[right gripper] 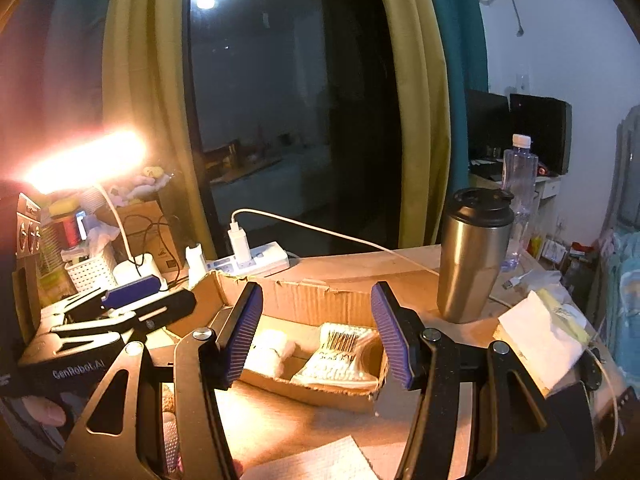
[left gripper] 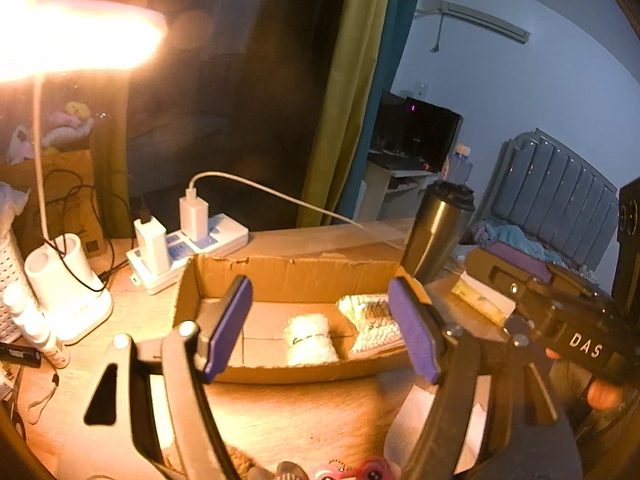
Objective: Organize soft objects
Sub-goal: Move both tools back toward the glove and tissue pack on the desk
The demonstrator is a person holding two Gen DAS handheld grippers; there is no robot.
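Observation:
A shallow cardboard box point(left gripper: 280, 276) point(right gripper: 304, 300) sits on the wooden desk. Inside lie a rolled white towel point(left gripper: 310, 340) point(right gripper: 272, 350) and a flat pack of cotton swabs point(left gripper: 374, 324) point(right gripper: 340, 356). My left gripper point(left gripper: 320, 330) is open and empty, just in front of the box. My right gripper point(right gripper: 316, 332) is open and empty, also in front of the box. A pink soft item point(left gripper: 360, 472) lies at the bottom edge of the left wrist view. A white cloth point(right gripper: 312, 462) lies on the desk below the right gripper.
A steel travel mug point(right gripper: 474, 256) point(left gripper: 438, 232) stands right of the box. A power strip with chargers point(left gripper: 188, 244) point(right gripper: 256, 260) and a lit desk lamp point(left gripper: 68, 288) are behind left. A water bottle point(right gripper: 520, 196) and papers point(right gripper: 540, 340) are at right.

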